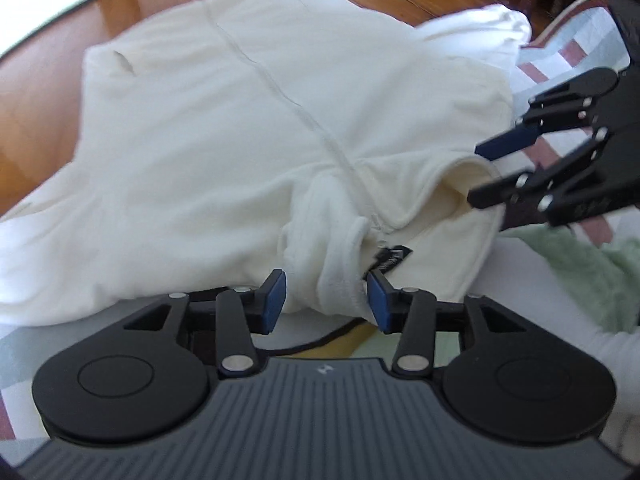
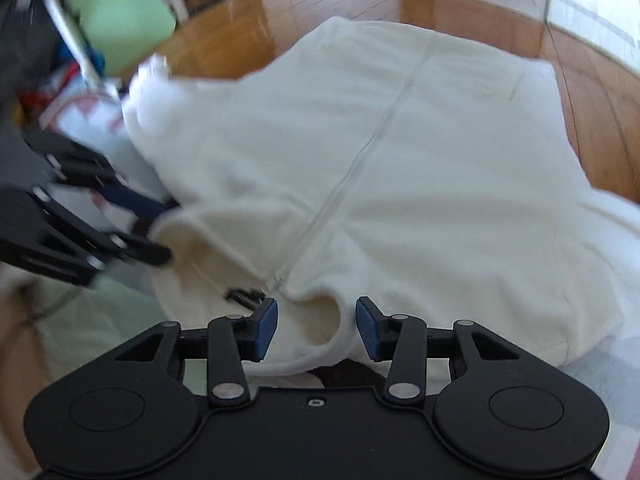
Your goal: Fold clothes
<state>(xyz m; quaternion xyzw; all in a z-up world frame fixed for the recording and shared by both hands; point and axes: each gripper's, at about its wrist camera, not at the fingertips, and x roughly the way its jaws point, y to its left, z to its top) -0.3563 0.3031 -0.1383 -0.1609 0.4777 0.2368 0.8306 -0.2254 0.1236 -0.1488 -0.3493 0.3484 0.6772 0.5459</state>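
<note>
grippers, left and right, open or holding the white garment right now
left gripper: open, a fold of the white garment sits between its jaws, not pinched
right gripper: open, garment edge between its jaws, not gripped

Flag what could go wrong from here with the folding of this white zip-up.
1. Both grippers, left and right, stand open around loose collar cloth of the white zip-up garment; closing now may catch a bunched wad.
2. The garment's far edge hangs toward the wooden floor and may slide off.
</note>
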